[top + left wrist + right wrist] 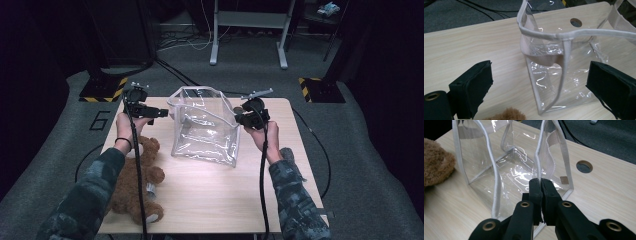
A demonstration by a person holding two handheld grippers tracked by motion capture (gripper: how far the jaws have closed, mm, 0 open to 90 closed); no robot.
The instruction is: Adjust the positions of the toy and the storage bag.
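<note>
On the table (210,195), near its far edge, a clear bag (205,127) is seen standing upright with its mouth open, edged in white trim. To the bag's left, the left gripper (161,113) is held level beside the rim; in the left gripper view its jaws are spread wide, with the bag's near corner (560,67) lying in the gap and neither pad touching it. At the bag's right wall, the right gripper (239,119) is seen with its jaws pressed together; in the right gripper view they are clenched against the bag's side (541,167), though whether a fold of film is pinched between the pads cannot be told. A brown teddy bear (137,185) is laid at the table's left edge, partly under the left forearm and apart from the bag.
</note>
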